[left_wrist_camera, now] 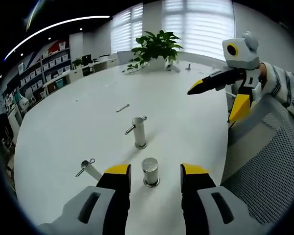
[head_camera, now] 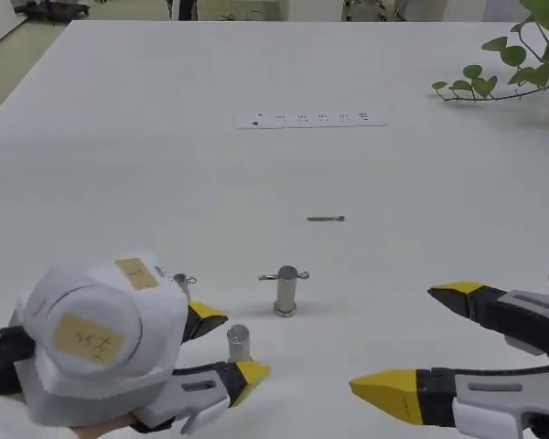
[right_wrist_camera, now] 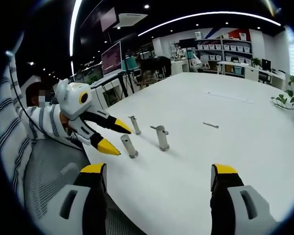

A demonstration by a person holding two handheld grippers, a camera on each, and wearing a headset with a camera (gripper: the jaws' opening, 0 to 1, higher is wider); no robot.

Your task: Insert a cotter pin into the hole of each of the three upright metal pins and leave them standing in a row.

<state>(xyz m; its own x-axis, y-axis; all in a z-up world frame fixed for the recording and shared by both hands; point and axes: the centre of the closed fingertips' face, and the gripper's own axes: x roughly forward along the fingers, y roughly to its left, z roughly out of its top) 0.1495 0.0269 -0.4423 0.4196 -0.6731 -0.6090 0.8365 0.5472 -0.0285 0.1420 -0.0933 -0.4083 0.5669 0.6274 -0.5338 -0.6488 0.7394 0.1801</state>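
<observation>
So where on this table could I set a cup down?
The widest bare stretch lies between the power strip and the loose cotter pin; the tabletop left of both is bare too. It's crowded near the front, where three metal pins stand by the left tongs, and the right tongs hover.

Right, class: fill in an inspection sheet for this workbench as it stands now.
surface: white table.
job's things: three upright pins; right pin and left pin each hold a cotter pin; near pin has none; one loose cotter pin lies further back.
clutter: power strip.
grippers: left gripper open, fingers either side of near pin, apart from it; right gripper open, holding nothing.
cables: nothing seen on the table.
surroundings: plant, shelves.
</observation>
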